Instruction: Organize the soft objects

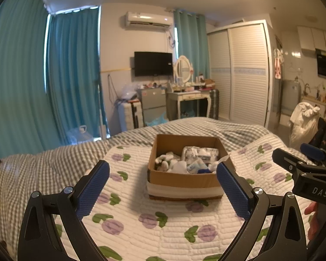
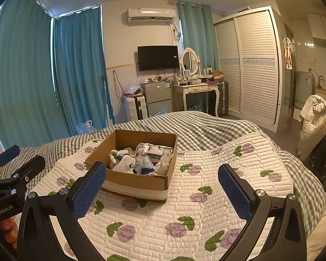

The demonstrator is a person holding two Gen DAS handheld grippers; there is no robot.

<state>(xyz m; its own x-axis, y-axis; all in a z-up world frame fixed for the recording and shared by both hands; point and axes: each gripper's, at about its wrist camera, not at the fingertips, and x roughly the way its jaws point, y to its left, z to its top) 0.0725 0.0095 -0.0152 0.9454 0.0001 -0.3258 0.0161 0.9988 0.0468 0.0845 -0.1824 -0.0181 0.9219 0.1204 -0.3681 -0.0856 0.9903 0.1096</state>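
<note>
An open cardboard box (image 1: 180, 179) sits on a white quilt with purple flowers (image 1: 130, 217) on the bed. It holds several soft things: a white plush toy (image 1: 165, 159), a patterned packet (image 1: 201, 153) and small white and blue packs. My left gripper (image 1: 163, 189) is open and empty, hovering in front of the box. My right gripper (image 2: 163, 191) is open and empty, to the right of the box (image 2: 134, 180), which shows at centre left. The right gripper also shows at the left wrist view's right edge (image 1: 302, 158); the left gripper shows at the right wrist view's left edge (image 2: 13, 165).
A grey checked bedspread (image 1: 43, 165) lies under the quilt. Beyond the bed stand teal curtains (image 1: 71, 71), a small fridge (image 1: 153, 106), a dressing table with mirror (image 1: 189, 97), a white wardrobe (image 1: 243, 74) and a chair with white clothes (image 1: 304, 121).
</note>
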